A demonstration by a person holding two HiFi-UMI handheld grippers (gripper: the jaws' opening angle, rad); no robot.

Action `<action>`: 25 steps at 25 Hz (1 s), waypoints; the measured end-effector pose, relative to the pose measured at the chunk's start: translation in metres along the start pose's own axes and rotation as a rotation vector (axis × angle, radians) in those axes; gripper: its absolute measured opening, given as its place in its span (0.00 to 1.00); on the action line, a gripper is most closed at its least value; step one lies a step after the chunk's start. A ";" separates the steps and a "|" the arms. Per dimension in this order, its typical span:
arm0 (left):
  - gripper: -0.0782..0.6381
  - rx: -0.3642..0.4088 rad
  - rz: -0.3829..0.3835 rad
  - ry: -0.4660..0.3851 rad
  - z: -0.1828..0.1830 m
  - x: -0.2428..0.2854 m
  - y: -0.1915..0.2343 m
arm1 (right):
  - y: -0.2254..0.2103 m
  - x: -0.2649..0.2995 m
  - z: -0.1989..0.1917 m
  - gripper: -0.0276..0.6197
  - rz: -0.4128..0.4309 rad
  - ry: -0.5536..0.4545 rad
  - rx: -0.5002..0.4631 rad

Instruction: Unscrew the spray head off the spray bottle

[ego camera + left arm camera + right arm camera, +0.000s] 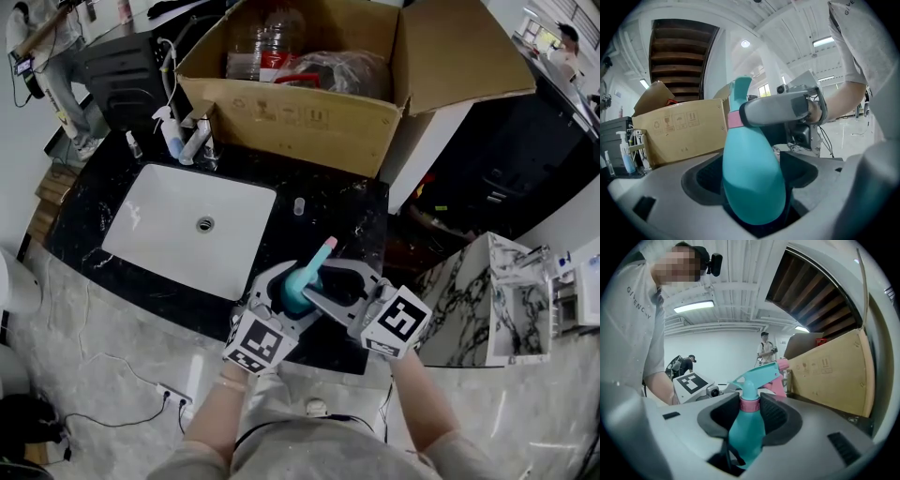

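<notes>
At the front edge of the black bench (pixel 361 202), near a cardboard box (pixel 309 122), the left gripper's (pixel 752 176) fingers clasp the teal bottle (pixel 750 187) round its body. The right gripper's (pixel 750 411) fingers clamp the pink collar (pixel 750 404) under its head (pixel 757 376).

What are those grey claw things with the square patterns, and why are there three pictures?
There is no robot here: a person holds a grabbing tool in each hand. One picture comes from a camera on the person's head, looking down. The other two come from cameras riding on each tool. The left tool grips the body of the teal spray bottle. The right tool pinches its pink collar, probably ready to twist the spray head off. Below them you can see a black counter, a white sink and a cardboard box.
</notes>
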State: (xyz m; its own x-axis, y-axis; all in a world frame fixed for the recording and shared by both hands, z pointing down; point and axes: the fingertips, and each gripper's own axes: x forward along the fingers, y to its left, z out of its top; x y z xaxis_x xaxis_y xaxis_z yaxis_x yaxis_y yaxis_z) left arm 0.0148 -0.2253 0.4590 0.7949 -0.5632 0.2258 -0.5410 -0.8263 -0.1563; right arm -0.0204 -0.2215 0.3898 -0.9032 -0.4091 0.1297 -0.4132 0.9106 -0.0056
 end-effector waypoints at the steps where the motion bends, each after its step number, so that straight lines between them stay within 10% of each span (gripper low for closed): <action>1: 0.63 0.001 0.004 0.004 0.000 0.000 0.000 | -0.001 -0.002 0.001 0.27 -0.046 -0.007 -0.010; 5: 0.64 0.001 0.024 0.011 0.000 0.000 -0.001 | 0.004 -0.006 0.004 0.40 -0.231 -0.046 -0.095; 12: 0.64 0.003 0.089 0.025 -0.001 0.001 0.000 | 0.000 0.004 0.001 0.29 -0.467 0.003 -0.076; 25: 0.63 0.008 -0.002 -0.009 0.001 -0.003 -0.010 | 0.009 -0.003 0.001 0.26 -0.061 -0.033 -0.034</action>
State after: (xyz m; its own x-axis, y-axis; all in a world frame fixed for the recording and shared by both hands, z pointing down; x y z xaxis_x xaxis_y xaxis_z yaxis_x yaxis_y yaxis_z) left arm 0.0177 -0.2152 0.4593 0.7983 -0.5618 0.2169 -0.5375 -0.8271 -0.1641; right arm -0.0217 -0.2126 0.3885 -0.8800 -0.4651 0.0964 -0.4640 0.8851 0.0352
